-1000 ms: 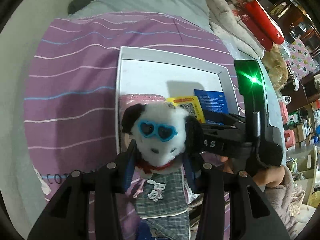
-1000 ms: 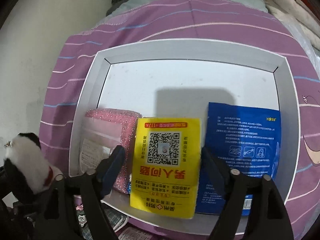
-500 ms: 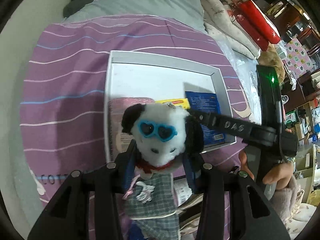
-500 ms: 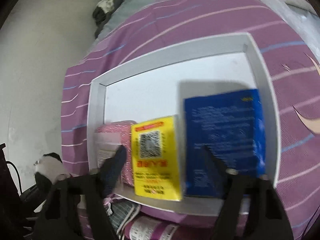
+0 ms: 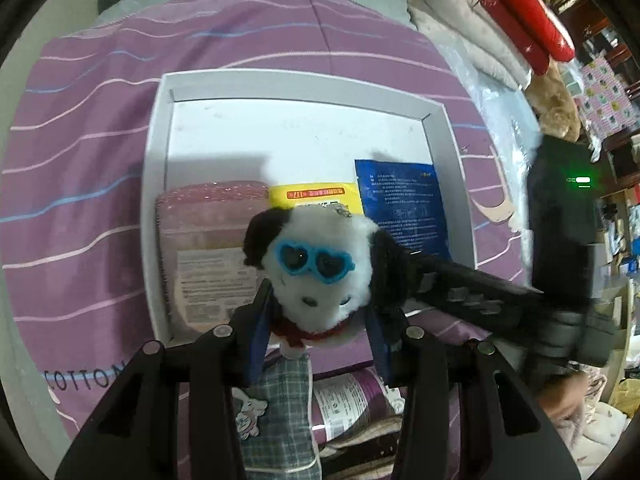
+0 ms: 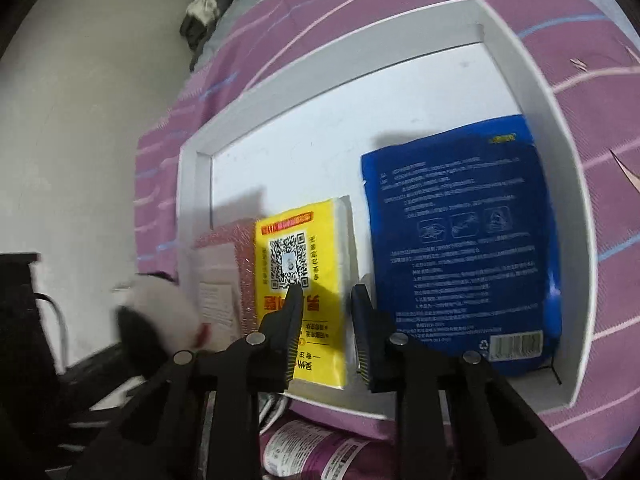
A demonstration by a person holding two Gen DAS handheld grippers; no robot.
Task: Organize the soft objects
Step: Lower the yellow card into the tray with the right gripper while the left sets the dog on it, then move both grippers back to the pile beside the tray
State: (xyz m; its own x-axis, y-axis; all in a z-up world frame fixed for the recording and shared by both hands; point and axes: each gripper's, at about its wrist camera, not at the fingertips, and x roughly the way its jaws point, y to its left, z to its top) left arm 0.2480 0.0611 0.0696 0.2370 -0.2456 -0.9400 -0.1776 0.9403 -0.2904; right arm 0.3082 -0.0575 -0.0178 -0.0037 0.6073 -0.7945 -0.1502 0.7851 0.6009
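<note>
left fingers (image 5: 256,320) pinch plush dog (image 5: 316,276) over tray (image 5: 304,84) near edge

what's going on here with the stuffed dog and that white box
A person is sorting soft things into a white tray on a purple striped bedspread. The left hand-held gripper holds a plush dog just above the tray's near edge. The right hand-held gripper, jaws nearly closed and empty, hovers over the yellow packet lying between a pink packet and a blue packet.
</note>
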